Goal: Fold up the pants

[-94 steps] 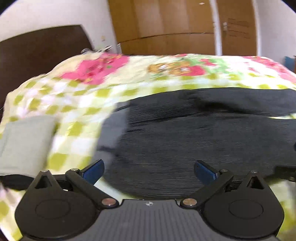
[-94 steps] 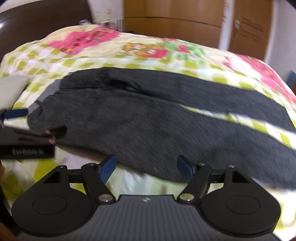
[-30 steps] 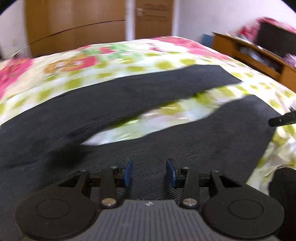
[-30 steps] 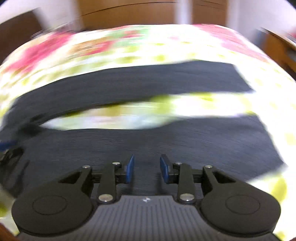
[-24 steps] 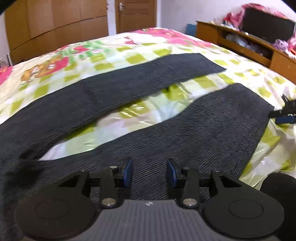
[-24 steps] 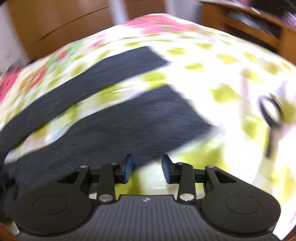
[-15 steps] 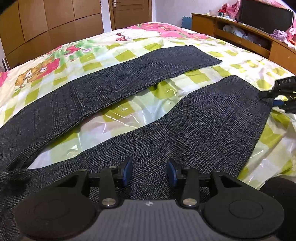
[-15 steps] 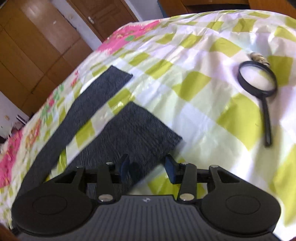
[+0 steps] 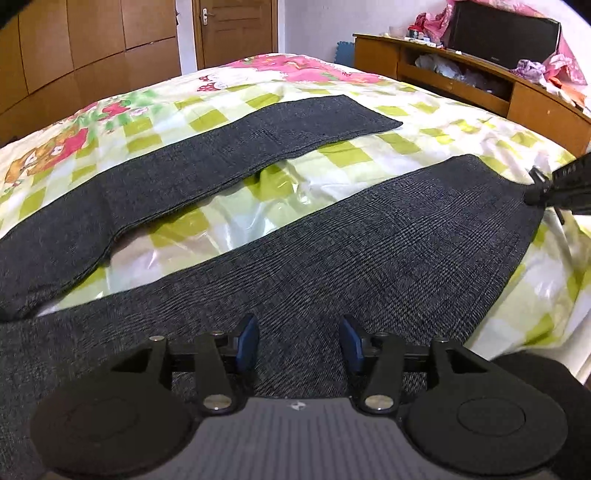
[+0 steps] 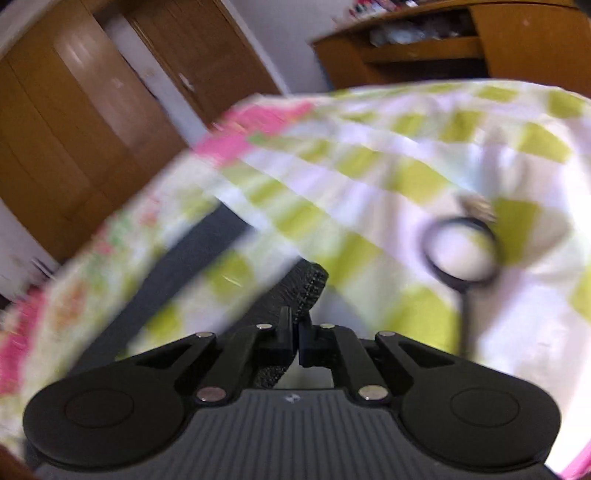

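Dark grey checked pants (image 9: 332,251) lie flat on the bed, legs spread apart. The near leg runs under my left gripper (image 9: 298,341), which is open and empty just above the cloth. The far leg (image 9: 229,155) lies beyond a strip of bare bedcover. In the left wrist view my right gripper (image 9: 535,190) sits at the near leg's hem corner. In the blurred right wrist view my right gripper (image 10: 297,328) is shut on that hem of the pants (image 10: 303,291), which bunches up between the fingers.
The bed has a green-checked, pink-flowered plastic-covered sheet (image 9: 332,173). A black magnifying glass (image 10: 461,251) lies on the sheet right of my right gripper. A wooden shelf unit (image 9: 461,85) stands past the bed's right side. Wooden wardrobes and a door (image 9: 236,33) stand behind.
My right gripper has closed on the near leg's hem corner and lifted it a little. My left gripper has stayed open over the near leg.
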`<state>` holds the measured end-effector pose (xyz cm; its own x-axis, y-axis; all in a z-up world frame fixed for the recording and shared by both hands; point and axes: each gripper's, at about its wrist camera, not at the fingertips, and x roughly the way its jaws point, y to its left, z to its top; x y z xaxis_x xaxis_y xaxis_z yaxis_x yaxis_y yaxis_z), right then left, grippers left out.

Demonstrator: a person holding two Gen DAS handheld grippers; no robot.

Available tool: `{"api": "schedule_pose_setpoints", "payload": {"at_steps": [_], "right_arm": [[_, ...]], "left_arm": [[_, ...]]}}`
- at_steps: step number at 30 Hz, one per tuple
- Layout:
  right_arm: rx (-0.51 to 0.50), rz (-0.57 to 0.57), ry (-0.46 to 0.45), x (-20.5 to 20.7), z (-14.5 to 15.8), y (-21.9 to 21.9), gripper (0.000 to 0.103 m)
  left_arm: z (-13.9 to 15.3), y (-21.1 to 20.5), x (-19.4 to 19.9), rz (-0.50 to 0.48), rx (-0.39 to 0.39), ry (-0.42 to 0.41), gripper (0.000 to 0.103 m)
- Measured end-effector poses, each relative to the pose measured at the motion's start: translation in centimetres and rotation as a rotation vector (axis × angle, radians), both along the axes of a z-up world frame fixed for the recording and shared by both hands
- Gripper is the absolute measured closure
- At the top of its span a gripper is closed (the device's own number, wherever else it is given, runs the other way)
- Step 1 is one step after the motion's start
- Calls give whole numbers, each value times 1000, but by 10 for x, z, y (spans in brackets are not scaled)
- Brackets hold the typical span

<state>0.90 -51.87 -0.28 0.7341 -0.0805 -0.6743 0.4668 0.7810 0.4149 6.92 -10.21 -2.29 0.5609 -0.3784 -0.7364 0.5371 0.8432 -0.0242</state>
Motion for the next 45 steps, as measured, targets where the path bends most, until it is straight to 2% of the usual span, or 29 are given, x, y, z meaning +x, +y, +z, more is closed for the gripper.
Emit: {"api": "schedule_pose_setpoints", "payload": {"at_steps": [2,5,9,12,15,19,21,23,26,27,30,32,38,42,45], "right_arm": [[-29,-1,53,-3,-6,2,93],[-110,-33,47,-10,4,7,88],[-286,-28,32,-13,30,30,87],[-341,107,-7,-6,52,71,87],[-338,293,-39,20,61,129,87],[-287,536,-69,60,64,212,86],[-280,641,-76,77,64,252,86],[-308,738,-73,94,64,289,86],[-373,887,-58,122,61,336,79],[-399,936,-56,136,60,351,75],[-471,1050,-50,184,56,393,74],[-486,1130,-20,218,52,418,74],[-628,1284,11,285,24,466,67],[-680,1362,55,315,5,480,57],[-699,1379,81,334,-4,483,56]], "left_arm": [[5,14,-1,12,9,-7,41],[13,45,-4,54,31,-33,41],[21,102,-4,160,70,-80,41],[25,152,-3,277,114,-100,41],[20,203,-1,405,176,-90,40],[-5,262,0,548,244,7,38],[-6,281,-10,554,208,20,38],[4,297,-12,548,127,45,38],[24,314,5,518,59,-17,37],[29,320,14,512,50,-39,33],[37,339,57,486,75,-97,29],[35,352,88,479,100,-100,29],[25,400,169,481,100,-29,28],[15,418,189,505,132,2,26],[10,428,197,509,108,30,26]]}}
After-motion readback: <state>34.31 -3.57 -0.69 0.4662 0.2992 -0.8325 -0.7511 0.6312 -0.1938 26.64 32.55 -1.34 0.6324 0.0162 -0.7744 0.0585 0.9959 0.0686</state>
